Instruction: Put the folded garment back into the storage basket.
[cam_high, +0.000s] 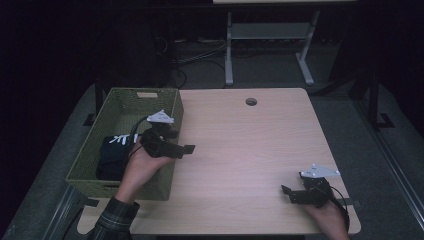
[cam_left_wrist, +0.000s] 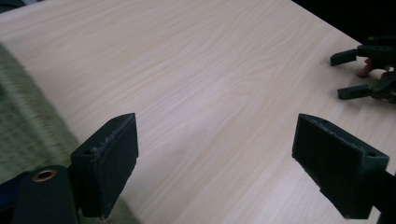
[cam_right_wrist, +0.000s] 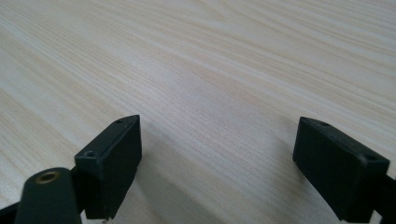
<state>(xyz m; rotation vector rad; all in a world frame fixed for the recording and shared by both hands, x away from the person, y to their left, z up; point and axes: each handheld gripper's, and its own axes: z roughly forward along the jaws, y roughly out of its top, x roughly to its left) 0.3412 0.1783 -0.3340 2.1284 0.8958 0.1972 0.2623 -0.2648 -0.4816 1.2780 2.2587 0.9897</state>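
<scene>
My left gripper (cam_high: 186, 149) hangs open over the right rim of a green woven basket (cam_high: 112, 112), its jaws pointing right across the light wood table (cam_high: 250, 145). In the left gripper view my left gripper (cam_left_wrist: 215, 163) holds nothing, and the basket's weave (cam_left_wrist: 21, 126) lies at the left. A dark folded garment with white marks (cam_high: 112, 152) lies inside the basket. My right gripper (cam_high: 289, 193) rests open near the table's front right corner, jaws pointing left; it appears far off as the other gripper (cam_left_wrist: 348, 74). Bare wood lies between the jaws of my right gripper (cam_right_wrist: 217, 158).
A round cable hole (cam_high: 251, 101) sits near the table's far edge. Beyond the table stand white desk legs (cam_high: 228, 50) and tangled cables (cam_high: 185, 57) on a dark floor. A person's hands and a plaid sleeve (cam_high: 112, 217) come in from the bottom.
</scene>
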